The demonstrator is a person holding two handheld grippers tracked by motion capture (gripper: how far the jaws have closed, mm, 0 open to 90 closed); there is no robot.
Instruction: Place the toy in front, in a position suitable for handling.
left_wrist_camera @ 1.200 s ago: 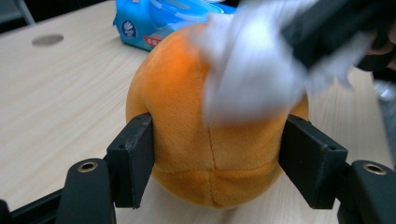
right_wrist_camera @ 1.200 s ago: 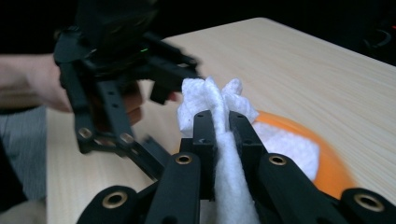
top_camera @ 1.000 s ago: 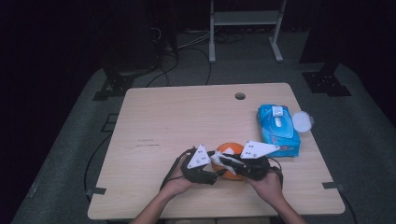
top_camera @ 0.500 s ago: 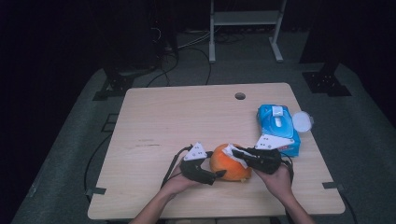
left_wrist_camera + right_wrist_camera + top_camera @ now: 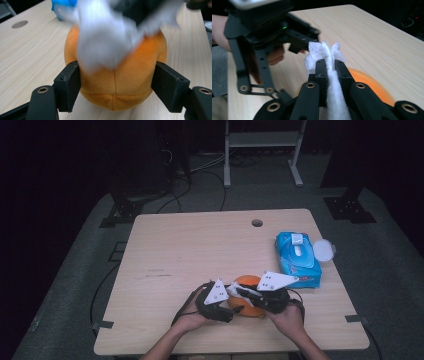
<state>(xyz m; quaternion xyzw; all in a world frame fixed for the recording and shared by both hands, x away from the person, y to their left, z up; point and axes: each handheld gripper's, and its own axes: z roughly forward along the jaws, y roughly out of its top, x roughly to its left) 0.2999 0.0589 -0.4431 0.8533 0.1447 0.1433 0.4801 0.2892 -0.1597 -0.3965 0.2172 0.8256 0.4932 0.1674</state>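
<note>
An orange plush ball sits on the wooden table near its front edge. My left gripper has a jaw against each side of the ball; its jaws have just been closing and now press on the plush. My right gripper is shut on a bunched white wipe. It holds the wipe over the top of the ball, blurred in the left gripper view. The ball's orange shows under the right jaws.
A blue pack of wet wipes lies at the table's right, with a round white lid beside it. A cable hole is near the far edge. My left gripper's body stands close in the right gripper view.
My right gripper with the wipe swung off to the right of the ball, then came back over its top. The left gripper stayed at the ball.
</note>
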